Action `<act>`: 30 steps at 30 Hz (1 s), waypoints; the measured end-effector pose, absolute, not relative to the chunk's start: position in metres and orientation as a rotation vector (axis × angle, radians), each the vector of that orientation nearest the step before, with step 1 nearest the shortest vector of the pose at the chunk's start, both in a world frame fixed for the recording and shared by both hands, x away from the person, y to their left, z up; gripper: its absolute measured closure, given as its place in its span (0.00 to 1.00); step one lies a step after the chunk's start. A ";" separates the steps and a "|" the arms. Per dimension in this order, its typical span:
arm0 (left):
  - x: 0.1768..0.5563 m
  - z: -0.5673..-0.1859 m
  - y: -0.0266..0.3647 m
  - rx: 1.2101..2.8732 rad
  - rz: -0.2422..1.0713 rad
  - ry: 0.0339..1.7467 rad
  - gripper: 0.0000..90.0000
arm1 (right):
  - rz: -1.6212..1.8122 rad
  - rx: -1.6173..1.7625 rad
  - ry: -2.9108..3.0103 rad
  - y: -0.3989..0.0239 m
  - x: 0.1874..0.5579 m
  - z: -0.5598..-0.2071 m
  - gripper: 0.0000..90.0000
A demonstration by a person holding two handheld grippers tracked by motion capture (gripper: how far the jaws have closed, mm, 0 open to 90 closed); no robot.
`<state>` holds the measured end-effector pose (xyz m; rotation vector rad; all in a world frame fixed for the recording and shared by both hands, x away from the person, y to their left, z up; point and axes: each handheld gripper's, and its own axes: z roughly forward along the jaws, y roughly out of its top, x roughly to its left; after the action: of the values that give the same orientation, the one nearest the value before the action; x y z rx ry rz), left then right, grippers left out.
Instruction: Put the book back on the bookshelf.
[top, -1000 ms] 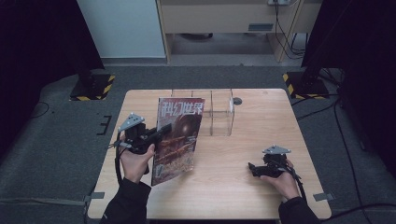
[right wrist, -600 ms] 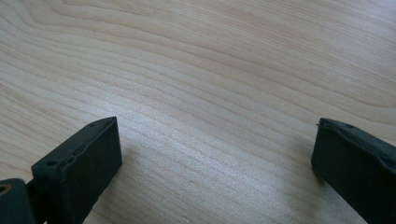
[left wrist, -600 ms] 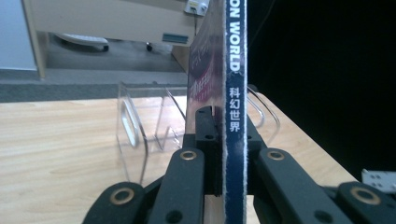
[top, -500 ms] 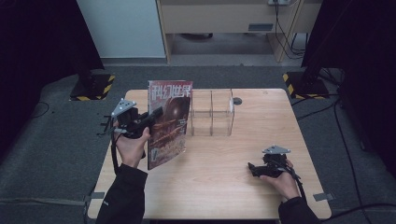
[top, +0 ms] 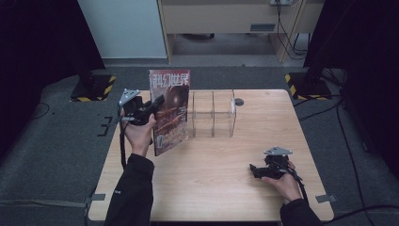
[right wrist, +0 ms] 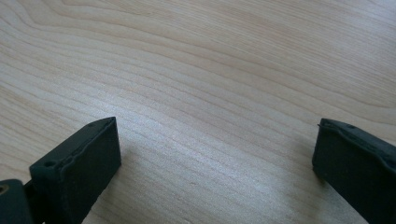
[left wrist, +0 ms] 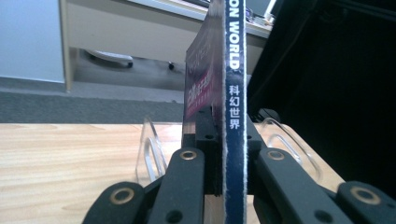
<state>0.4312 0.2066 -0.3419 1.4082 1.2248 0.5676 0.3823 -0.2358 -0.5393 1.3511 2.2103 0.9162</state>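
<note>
Left gripper view, magazine (left wrist: pixel 233 116) upright, spine clamped in left claw (left wrist: pixel 223 154)

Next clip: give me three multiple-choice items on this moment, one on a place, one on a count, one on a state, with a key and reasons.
1. Where is the magazine?
A. Flat on the table
B. Held upright, left of the clear acrylic rack
C. Inside the rack

2. How many compartments does the rack have, as far as the high view shows?
A. One
B. Two
C. Five

3. How do the right gripper jaws stand?
A. Wide apart over bare wood
B. Clamped on the magazine
C. Closed on the rack

Key:
1 B: the left gripper pinches the magazine at its spine, and the high view shows it standing on edge beside the rack.
2 B: one inner divider appears between the two end walls.
3 A: the right gripper view shows both jaws apart with nothing but tabletop between them.
</note>
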 end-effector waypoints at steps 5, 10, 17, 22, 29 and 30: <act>0.445 -0.352 0.200 1.411 0.610 1.229 0.93 | 0.916 1.352 2.210 -0.236 0.382 -0.539 0.02; 0.452 -0.360 0.197 1.403 0.632 1.234 0.93 | 0.918 1.356 2.207 -0.235 0.383 -0.539 0.02; 0.463 -0.370 0.192 1.375 0.658 1.228 0.93 | 0.918 1.354 2.208 -0.235 0.383 -0.539 0.01; 0.468 -0.377 0.190 1.347 0.667 1.223 0.93 | 0.918 1.352 2.209 -0.235 0.383 -0.539 0.01; 0.469 -0.390 0.194 1.335 0.648 1.208 0.93 | 0.918 1.352 2.206 -0.235 0.383 -0.540 0.01; 0.468 -0.391 0.194 1.338 0.648 1.204 0.93 | 0.918 1.352 2.207 -0.235 0.383 -0.540 0.01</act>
<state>0.4680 0.1945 -0.3905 1.3383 1.2041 0.6476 0.3830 -0.2350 -0.5395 1.3519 2.2067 0.9176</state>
